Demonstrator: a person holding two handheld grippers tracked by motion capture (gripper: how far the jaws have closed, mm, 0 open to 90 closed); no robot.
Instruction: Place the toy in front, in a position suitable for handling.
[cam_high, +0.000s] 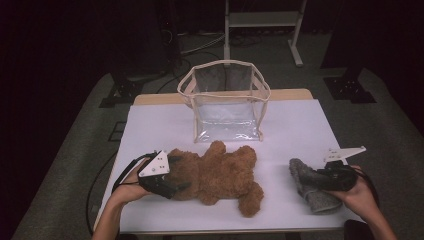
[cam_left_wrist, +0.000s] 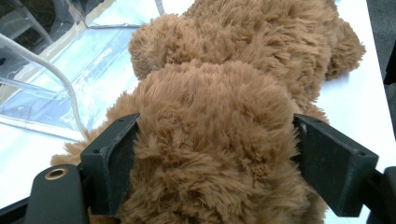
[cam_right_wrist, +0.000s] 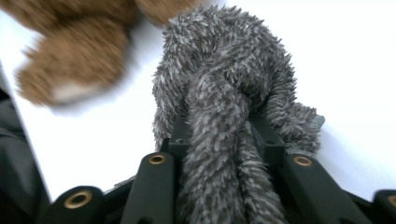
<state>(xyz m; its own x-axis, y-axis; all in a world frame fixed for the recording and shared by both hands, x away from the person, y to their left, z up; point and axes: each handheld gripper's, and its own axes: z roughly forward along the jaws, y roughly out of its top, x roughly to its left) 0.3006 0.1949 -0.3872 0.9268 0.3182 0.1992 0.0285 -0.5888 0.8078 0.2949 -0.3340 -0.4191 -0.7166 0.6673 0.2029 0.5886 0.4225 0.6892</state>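
Gripping the brown teddy bear with my left claw, I have its jaws set wide on either side of the plush head end, pads pressed into the fur, which I judge is a hold for lifting it. The bear lies flat near the front of the white bench, limbs spread. My right claw is clamped on a grey fuzzy cloth, perhaps a sock, a fold of it bunched between the narrow jaws while the rest trails on the bench just right of the bear's leg. Beyond both, the clear zip bag with cream trim stands upright and open at the top, probably so both soft things can drop in.
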